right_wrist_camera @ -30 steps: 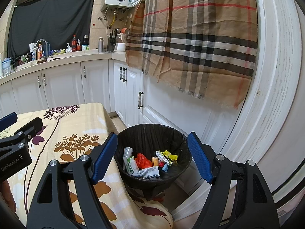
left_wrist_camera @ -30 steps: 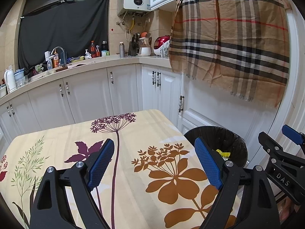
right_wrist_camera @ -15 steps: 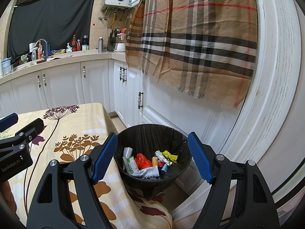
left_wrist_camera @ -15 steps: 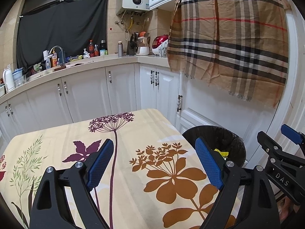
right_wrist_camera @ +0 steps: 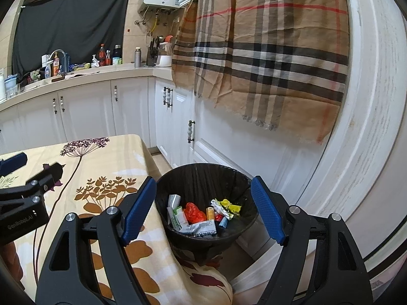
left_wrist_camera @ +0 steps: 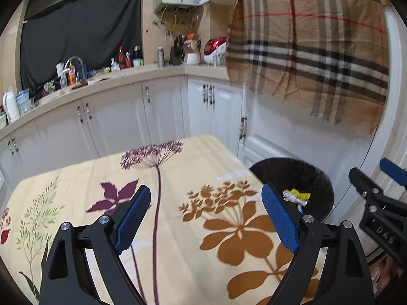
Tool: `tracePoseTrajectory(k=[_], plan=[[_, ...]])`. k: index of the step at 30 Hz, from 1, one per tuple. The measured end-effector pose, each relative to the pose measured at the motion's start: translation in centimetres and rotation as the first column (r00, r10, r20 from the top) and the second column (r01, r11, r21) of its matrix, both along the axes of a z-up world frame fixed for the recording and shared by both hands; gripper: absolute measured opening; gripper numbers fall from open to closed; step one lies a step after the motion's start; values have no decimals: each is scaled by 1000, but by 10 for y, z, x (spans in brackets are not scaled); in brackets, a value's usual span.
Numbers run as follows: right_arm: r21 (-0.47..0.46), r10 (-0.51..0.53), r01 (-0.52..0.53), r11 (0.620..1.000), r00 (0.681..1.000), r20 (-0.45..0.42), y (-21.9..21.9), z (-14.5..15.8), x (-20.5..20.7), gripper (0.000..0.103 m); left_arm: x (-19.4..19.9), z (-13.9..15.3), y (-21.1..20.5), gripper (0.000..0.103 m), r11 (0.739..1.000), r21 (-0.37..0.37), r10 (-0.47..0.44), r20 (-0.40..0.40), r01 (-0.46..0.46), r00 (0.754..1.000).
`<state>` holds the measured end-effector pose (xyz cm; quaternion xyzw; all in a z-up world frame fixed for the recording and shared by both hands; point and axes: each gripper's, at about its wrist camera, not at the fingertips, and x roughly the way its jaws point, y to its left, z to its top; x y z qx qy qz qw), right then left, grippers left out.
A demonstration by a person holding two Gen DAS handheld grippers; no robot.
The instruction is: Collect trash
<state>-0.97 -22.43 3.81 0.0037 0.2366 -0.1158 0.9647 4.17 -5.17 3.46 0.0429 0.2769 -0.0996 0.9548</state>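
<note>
trash (right_wrist_camera: pixel 203 216) sits in the black bin (right_wrist_camera: pixel 201 175) just beside the table's (right_wrist_camera: pixel 106 167) corner (wrappers, something red, yellow bits). i see my right gripper (right_wrist_camera: pixel 203 209) above it, jaws apart and just widened, nothing between them. my left gripper (left_wrist_camera: pixel 206 218) is over the floral cloth, jaws apart, empty.

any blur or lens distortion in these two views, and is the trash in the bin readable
Left wrist view: slightly soft with motion blur, the countertop bowed by the fisheye, dark corners. Right wrist view: sharper, wrappers in the black bin clearly separable, their print too small to read; the door frame curves strongly.
</note>
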Motion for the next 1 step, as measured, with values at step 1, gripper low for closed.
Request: tracePoseTrajectory(k=[1], plan=[[0,5,-5,1000,1000,-1,2,0,1,79,1,-3,6,86,1000,-3,12,-14,-12,1000]])
